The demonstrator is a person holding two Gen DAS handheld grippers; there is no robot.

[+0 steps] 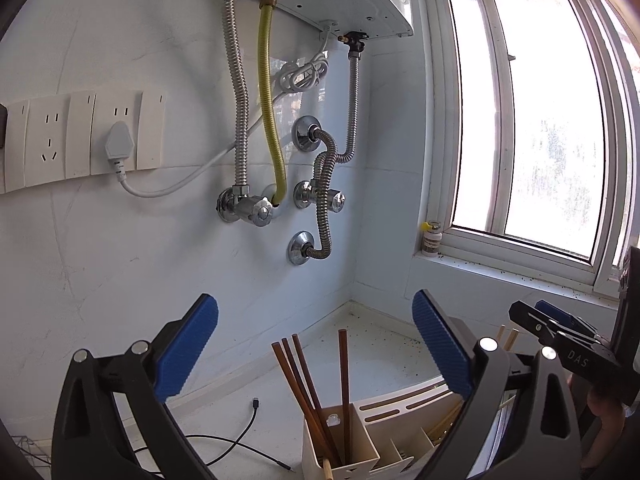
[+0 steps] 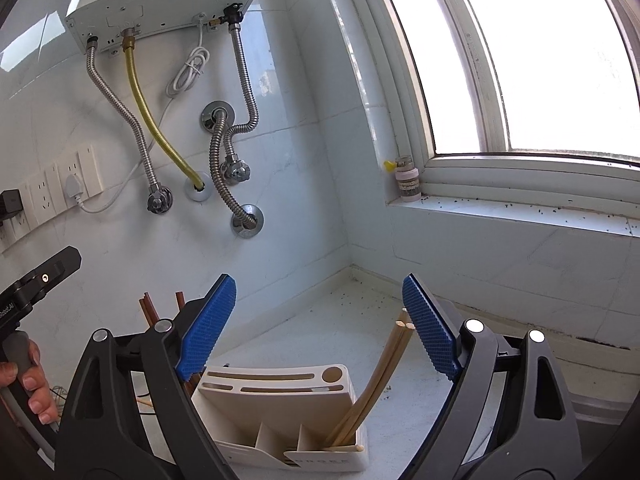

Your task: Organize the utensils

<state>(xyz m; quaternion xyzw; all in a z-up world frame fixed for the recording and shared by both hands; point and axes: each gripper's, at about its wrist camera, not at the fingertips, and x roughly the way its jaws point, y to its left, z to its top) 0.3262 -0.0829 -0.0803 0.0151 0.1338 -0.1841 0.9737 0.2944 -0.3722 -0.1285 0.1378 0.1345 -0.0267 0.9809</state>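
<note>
Chopsticks are seen standing in a cream utensil holder [image 2: 320, 400] on the white counter [image 2: 340, 320]. Dark brown chopsticks [image 1: 312, 392] are lodged in its end compartment at six o'clock in the left wrist view; pale bamboo chopsticks [image 2: 380, 372] are leaned in the opposite end, toward five o'clock. The left gripper [image 1: 316, 344] and right gripper [image 2: 320, 320] are held released above, nothing grasped.

Water heater [image 2: 168, 4] (hoses below), sockets [image 1: 80, 140], window [image 2: 520, 60].
</note>
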